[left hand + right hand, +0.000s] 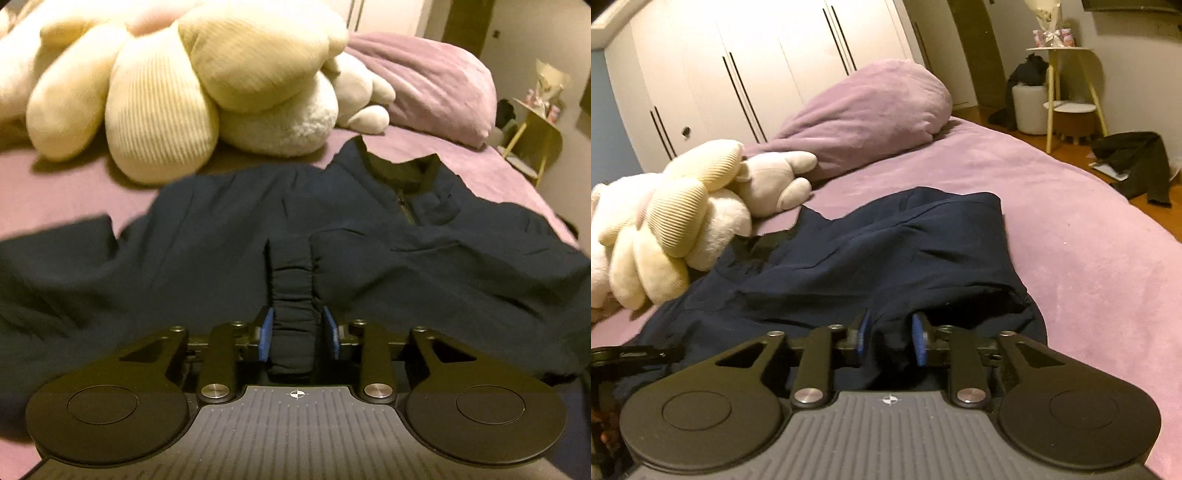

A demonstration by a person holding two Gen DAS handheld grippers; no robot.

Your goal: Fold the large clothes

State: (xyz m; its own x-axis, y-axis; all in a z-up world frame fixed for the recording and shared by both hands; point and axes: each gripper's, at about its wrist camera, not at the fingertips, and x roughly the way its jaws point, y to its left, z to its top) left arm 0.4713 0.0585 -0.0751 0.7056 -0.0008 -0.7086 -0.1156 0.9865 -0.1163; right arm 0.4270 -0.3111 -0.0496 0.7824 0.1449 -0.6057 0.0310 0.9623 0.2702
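A dark navy jacket (229, 236) lies spread on the purple bed, collar and zip at the far right. My left gripper (298, 325) is shut on its gathered elastic cuff (293, 295), which stands up between the blue pads. In the right wrist view the same jacket (871, 251) lies with one side folded over. My right gripper (889, 328) is shut on a fold of the jacket's near edge, with dark cloth bunched between the blue pads.
Cream plush toys (177, 85) sit just beyond the jacket, also in the right wrist view (676, 221). A purple duvet heap (864, 114) lies at the bed's far end. White wardrobes (738, 59), a yellow side table (1067, 85) and dark clothes on the floor (1134, 162) stand beyond the bed (1089, 258).
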